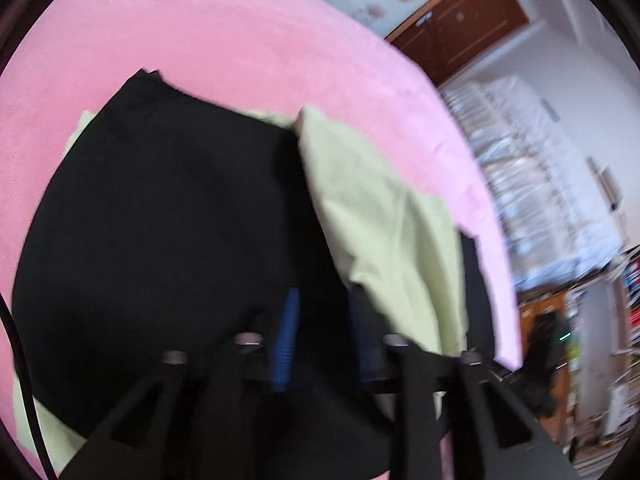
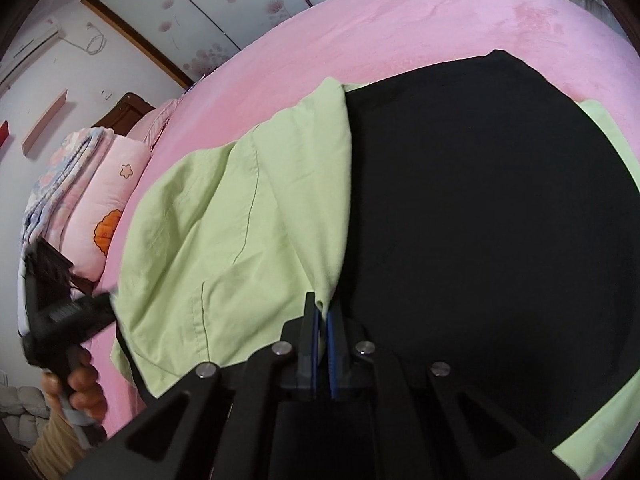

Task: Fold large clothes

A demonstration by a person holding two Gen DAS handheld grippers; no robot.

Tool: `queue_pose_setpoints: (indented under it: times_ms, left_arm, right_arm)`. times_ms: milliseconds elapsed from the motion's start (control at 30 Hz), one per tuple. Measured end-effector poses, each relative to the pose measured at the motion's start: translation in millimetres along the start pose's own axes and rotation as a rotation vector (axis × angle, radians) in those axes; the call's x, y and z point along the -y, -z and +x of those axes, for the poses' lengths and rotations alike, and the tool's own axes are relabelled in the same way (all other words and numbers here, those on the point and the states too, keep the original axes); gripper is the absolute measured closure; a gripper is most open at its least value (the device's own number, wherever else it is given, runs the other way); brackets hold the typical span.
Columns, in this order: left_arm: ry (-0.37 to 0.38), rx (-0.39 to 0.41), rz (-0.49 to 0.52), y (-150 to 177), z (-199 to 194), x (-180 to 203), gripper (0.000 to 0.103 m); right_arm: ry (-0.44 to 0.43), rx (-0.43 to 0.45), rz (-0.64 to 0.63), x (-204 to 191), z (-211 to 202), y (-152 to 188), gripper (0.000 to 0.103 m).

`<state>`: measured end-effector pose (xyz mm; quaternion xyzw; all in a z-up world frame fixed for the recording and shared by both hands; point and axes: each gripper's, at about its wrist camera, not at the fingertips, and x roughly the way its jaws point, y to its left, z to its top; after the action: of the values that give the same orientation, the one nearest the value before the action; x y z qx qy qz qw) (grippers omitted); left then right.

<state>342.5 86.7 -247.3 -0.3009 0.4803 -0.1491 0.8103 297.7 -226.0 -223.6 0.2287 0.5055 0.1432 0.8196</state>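
A large black garment lies spread on the pink bed, over a light green garment that sticks out around it. In the right wrist view my right gripper is shut, its blue pads pinching a corner of the green cloth at the edge of the black one. My left gripper hovers over the black garment with its blue pads apart; the green cloth drapes against the right finger, not pinched. The right view shows the left gripper's body in a hand at the bed's left edge.
Pink pillows and a folded quilt lie at the head of the bed. A floral-panelled wardrobe stands behind it. A brown door, white curtains and cluttered shelves line the far side.
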Motion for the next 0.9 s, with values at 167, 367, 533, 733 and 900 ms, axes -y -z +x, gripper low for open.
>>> queue_pose_setpoints:
  times_ms: [167,367,533,733,900]
  left_arm:
    - [0.174,-0.06,-0.113,-2.5,17.4,-4.6,0.051]
    - [0.269,-0.023,-0.206,4.2,16.9,-13.2,0.05]
    - [0.3,0.022,-0.178,6.1,4.7,-4.4,0.05]
    - [0.26,0.027,-0.088,4.9,-6.2,13.0,0.05]
    - [0.146,-0.11,-0.051,6.6,39.4,27.4,0.055]
  right_arm:
    - [-0.012,0.008,0.007,-9.1,7.9,1.7,0.099]
    - [-0.003,0.002,-0.023,-9.6,8.8,1.3,0.099]
    - [-0.001,0.001,-0.034,-10.0,9.5,0.9,0.099]
    - [-0.001,0.002,-0.043,-10.3,10.5,1.0,0.099]
    - [0.007,-0.002,-0.064,-12.7,10.7,-0.1,0.099]
